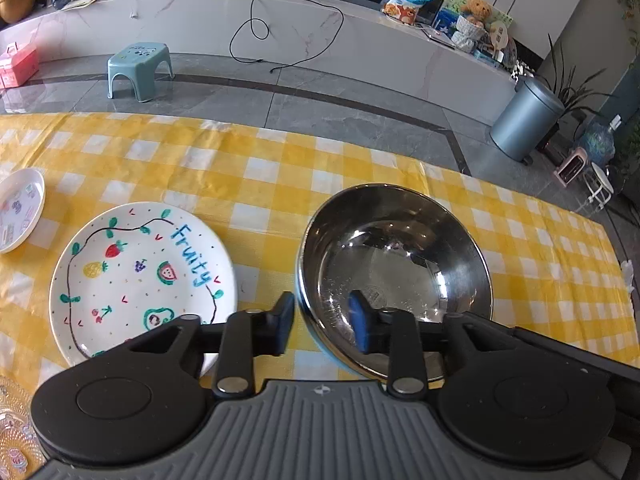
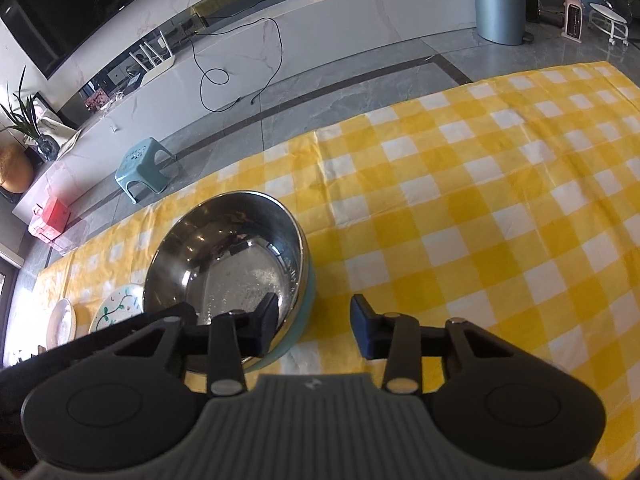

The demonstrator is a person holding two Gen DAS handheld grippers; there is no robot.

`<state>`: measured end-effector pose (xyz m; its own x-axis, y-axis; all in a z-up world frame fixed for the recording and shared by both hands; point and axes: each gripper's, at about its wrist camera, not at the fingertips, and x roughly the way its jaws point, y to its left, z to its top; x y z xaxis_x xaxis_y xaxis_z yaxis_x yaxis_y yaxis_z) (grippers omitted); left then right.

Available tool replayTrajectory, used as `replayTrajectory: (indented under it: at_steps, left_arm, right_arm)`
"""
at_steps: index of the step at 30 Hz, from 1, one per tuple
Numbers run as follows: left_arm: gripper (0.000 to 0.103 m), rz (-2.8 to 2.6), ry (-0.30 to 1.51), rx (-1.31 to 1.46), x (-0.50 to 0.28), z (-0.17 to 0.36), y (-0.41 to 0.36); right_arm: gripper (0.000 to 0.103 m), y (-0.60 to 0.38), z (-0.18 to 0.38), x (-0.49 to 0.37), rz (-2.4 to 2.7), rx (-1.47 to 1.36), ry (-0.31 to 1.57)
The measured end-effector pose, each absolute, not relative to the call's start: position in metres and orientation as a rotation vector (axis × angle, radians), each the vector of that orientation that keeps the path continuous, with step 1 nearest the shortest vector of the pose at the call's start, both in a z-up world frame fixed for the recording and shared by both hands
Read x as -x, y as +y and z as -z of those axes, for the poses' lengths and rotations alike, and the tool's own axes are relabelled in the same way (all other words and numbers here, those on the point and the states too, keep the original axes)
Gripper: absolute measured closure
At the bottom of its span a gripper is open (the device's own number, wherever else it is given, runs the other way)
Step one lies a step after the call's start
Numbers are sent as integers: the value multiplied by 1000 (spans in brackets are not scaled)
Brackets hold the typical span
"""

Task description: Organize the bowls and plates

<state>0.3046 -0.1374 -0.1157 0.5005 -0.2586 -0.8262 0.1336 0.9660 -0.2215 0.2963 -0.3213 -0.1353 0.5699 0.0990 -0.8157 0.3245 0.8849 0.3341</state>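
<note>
Straddling the bowl [image 1: 394, 276] rim in the left wrist view: left gripper [image 1: 322, 326] jaws spread, one finger inside, one outside, not pinching yet. The bowl sits on the tabletop [image 1: 280, 184] just right of the Fruity plate [image 1: 142, 280]; a small plate [image 1: 20, 208] lies further left. Right wrist view: right gripper [image 2: 314, 330] jaws spread too, straddling the opposite rim. Risk: the steel looks slick, so a shallow one-sided pinch could let the bowl tip or slip onto the plate.

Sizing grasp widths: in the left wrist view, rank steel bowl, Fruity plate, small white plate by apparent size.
1-2. steel bowl and Fruity plate: look alike in width, not ranked.
3. small white plate: smallest, but cut off by the frame edge and farther away, so unsure.
</note>
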Motion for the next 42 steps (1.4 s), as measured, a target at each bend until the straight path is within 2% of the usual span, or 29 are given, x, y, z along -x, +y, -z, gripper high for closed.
replayTrajectory:
  at_steps: [4, 6, 10, 23, 35, 42]
  left_arm:
    - [85, 216, 1004, 114, -304, 116, -142]
    - [88, 219, 994, 109, -302, 114, -143]
    - [89, 222, 993, 101, -297, 108, -143]
    - [89, 185, 984, 124, -248, 72, -121]
    - [88, 157, 909, 149, -167, 24, -79]
    - [88, 147, 891, 217, -119, 10, -45]
  right_arm:
    - [78, -320, 137, -296, 118, -496, 957]
    - [85, -317, 137, -296, 109, -488, 956]
    - [90, -310, 135, -292, 141, -439, 963]
    - [93, -306, 101, -253, 83, -498, 943]
    - [94, -281, 70, -166, -5, -596, 907]
    - [94, -253, 46, -112, -34, -544, 857]
